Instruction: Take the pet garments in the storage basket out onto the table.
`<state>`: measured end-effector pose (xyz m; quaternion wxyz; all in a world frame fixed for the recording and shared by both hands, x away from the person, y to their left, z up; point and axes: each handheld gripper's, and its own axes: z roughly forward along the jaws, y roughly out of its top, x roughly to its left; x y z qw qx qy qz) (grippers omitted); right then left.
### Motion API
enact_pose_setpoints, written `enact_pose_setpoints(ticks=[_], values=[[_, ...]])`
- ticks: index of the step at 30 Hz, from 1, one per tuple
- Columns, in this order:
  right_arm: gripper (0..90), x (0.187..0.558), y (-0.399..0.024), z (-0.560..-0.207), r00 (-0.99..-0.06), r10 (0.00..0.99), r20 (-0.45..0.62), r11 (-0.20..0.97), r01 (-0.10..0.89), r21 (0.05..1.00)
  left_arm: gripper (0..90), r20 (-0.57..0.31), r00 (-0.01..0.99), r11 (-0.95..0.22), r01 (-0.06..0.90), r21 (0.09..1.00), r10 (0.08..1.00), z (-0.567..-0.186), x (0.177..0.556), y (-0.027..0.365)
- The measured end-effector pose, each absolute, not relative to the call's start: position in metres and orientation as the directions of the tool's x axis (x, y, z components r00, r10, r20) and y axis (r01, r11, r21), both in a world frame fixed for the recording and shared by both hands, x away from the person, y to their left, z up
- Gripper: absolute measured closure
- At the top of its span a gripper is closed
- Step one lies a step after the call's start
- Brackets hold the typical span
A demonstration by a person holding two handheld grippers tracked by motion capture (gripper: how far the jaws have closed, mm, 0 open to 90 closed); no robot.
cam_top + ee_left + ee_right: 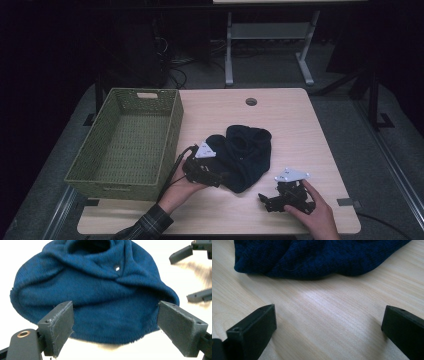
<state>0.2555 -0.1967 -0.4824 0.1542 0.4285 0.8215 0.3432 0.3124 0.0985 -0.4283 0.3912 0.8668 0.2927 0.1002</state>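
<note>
- Dark room all round, and under my cameras a pale wooden table (300, 130) with desk legs and cables on the floor beyond its far edge.
- Near the middle of the table I see a dark blue knitted garment (245, 156), crumpled into a rounded heap with an opening turned toward the far side.
- From the left gripper view the garment (100, 302) is ribbed knit, folded over itself, with a small pale spot near the central fold and its hem lying on the table.
- My left gripper (220, 178) sits at the garment's near left edge, held in the left hand (182, 190); a checked sleeve (150, 224) comes in from the bottom.
- In its own view the left gripper (115, 320) has its jaws spread wide, one on either side of the hem, with nothing pinched between them.
- My right gripper (264, 201) rests on the table just beside the garment's near right end, apart from the cloth, held by the right hand (315, 215).
- In the right gripper view the right gripper (328, 318) is likewise released, jaws wide over bare wood, the garment (317, 257) lying ahead of them.
- Each gripper carries a grey three-cornered plate on top.
- Well to the left stands a green woven basket (172, 135), its right wall near the left gripper.
- A round cable hole (251, 101) sits near the table's far edge.
</note>
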Motion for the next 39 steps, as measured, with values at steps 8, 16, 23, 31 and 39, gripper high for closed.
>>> enact_pose_setpoints(ticks=[8,16,23,31,39], values=[[0.0,0.255,-0.197,-0.482,-0.585,0.810,0.040,0.397,0.598,0.696,13.5,-0.055,0.805,-0.542,0.447,0.712,0.591,-0.439,0.300,0.106],[0.0,0.256,-0.197,-0.482,-0.585,0.810,0.040,0.397,0.598,0.696,13.0,-0.036,0.797,-0.586,0.472,0.659,0.603,-0.458,0.293,0.107],[0.0,0.256,-0.197,-0.482,-0.585,0.810,0.040,0.397,0.598,0.696,12.9,-0.009,0.800,-0.618,0.470,0.630,0.600,-0.466,0.289,0.108],[0.0,0.255,-0.197,-0.482,-0.585,0.810,0.040,0.398,0.598,0.696,12.8,-0.001,0.803,-0.577,0.430,0.695,0.596,-0.475,0.285,0.116],[0.0,0.255,-0.197,-0.482,-0.583,0.811,0.040,0.397,0.599,0.696,12.8,-0.003,0.807,-0.561,0.413,0.718,0.590,-0.478,0.284,0.119]])
